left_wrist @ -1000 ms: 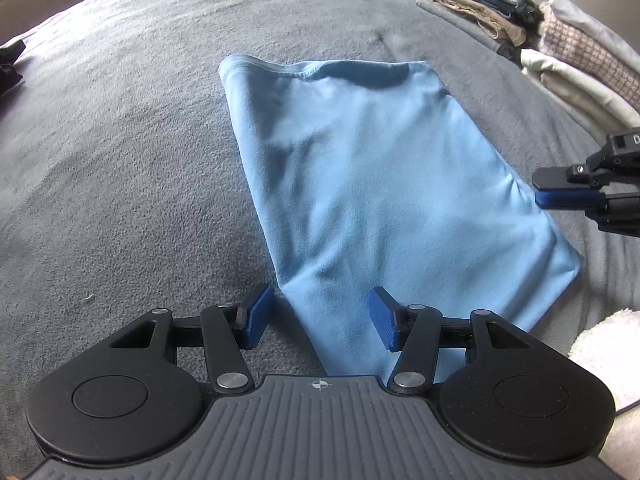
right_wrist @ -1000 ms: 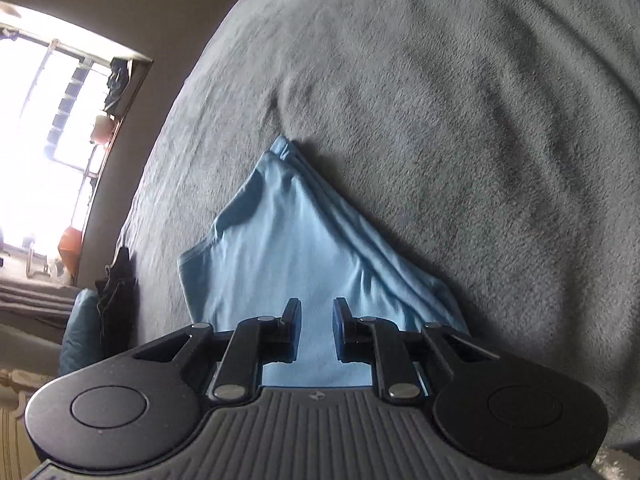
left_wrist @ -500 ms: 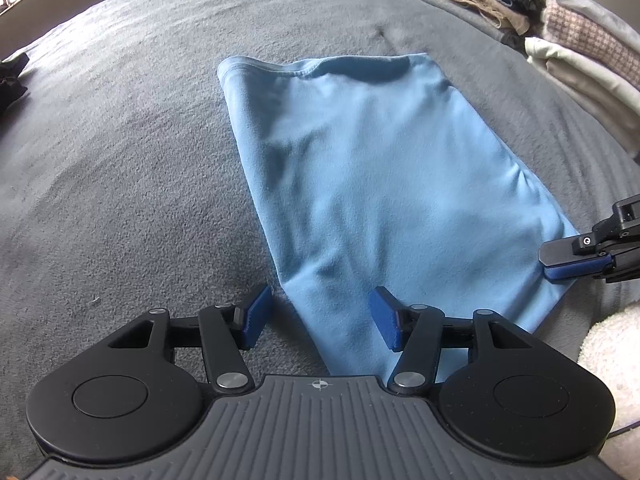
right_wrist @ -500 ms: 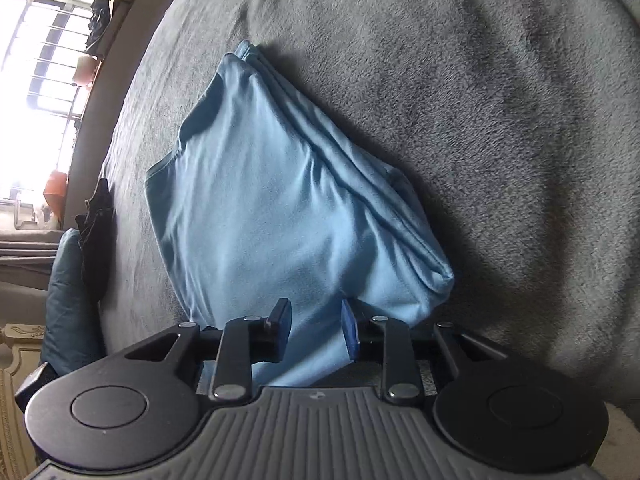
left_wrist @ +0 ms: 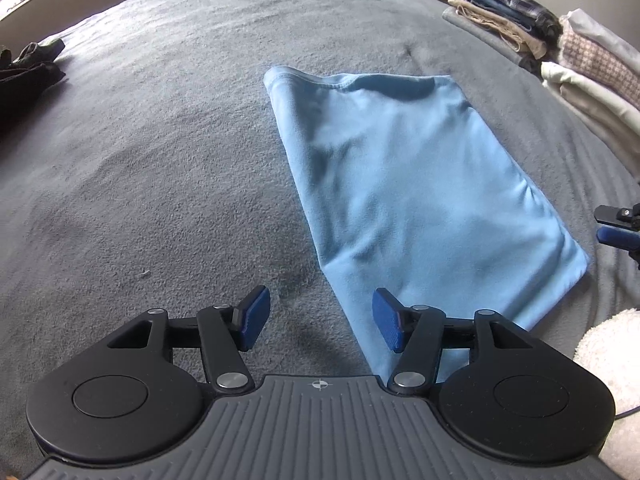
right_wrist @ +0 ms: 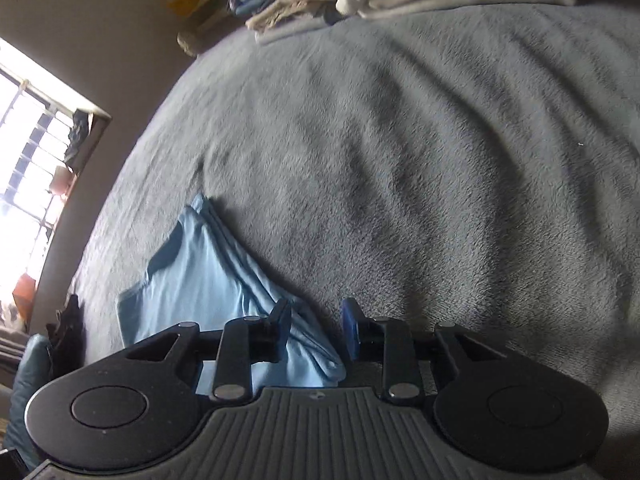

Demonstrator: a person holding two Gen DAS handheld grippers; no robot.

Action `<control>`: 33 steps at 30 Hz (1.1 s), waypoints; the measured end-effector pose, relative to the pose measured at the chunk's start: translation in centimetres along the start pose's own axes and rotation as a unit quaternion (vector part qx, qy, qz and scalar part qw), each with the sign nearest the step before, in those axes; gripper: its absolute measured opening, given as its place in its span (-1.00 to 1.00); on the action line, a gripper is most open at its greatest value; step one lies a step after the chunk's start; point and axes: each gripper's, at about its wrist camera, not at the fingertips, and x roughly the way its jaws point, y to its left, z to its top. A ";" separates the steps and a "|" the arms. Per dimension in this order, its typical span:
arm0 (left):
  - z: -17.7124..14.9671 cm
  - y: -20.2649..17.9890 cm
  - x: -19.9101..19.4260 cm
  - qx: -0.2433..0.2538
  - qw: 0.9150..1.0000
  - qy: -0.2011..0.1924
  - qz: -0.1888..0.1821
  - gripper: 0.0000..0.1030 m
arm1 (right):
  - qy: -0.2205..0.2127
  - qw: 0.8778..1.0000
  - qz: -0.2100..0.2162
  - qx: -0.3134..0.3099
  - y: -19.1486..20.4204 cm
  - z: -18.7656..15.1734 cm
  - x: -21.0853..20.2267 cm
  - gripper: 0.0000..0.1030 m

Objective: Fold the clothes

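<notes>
Both claws part-open, empty: left claw [left_wrist: 321, 322], right claw [right_wrist: 315, 330] astride folded light-blue cotton garment [left_wrist: 416, 184] edges. Shallow pinch risks layers unfolding.

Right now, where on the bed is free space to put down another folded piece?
Free: the grey blanket left of the blue garment, up to the dark clothes. Crowded: the far right edge, with the folded stacks.

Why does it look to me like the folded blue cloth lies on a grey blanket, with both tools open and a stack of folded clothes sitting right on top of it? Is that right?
Not quite. The stacked clothes sit apart from the blue cloth, off toward the blanket's far edge, as the left wrist view shows. Nothing rests on the cloth. The rest holds: left tool and right tool are open.
</notes>
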 end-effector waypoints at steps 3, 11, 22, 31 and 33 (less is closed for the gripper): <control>-0.2 -0.2 -0.5 -0.008 1.000 -0.002 -0.005 0.11 | 0.006 1.000 0.012 0.018 -0.8 0.0 0.1 -0.42; -0.7 -0.6 -1.4 -0.025 1.000 -0.008 -0.012 0.15 | -0.002 0.996 0.059 0.070 -1.8 0.0 0.7 -0.25; -1.5 0.8 -2.1 -0.077 0.997 -0.026 0.009 0.34 | 0.001 0.989 0.096 0.113 -2.7 0.2 1.0 -0.08; -0.5 2.6 -1.3 -0.107 0.992 -0.060 -0.012 0.38 | 0.019 0.989 0.121 0.087 -1.7 2.4 2.3 0.05; 0.1 3.1 -0.4 -0.116 0.991 -0.066 -0.030 0.38 | 0.026 0.991 0.119 0.060 -0.8 3.3 3.3 0.05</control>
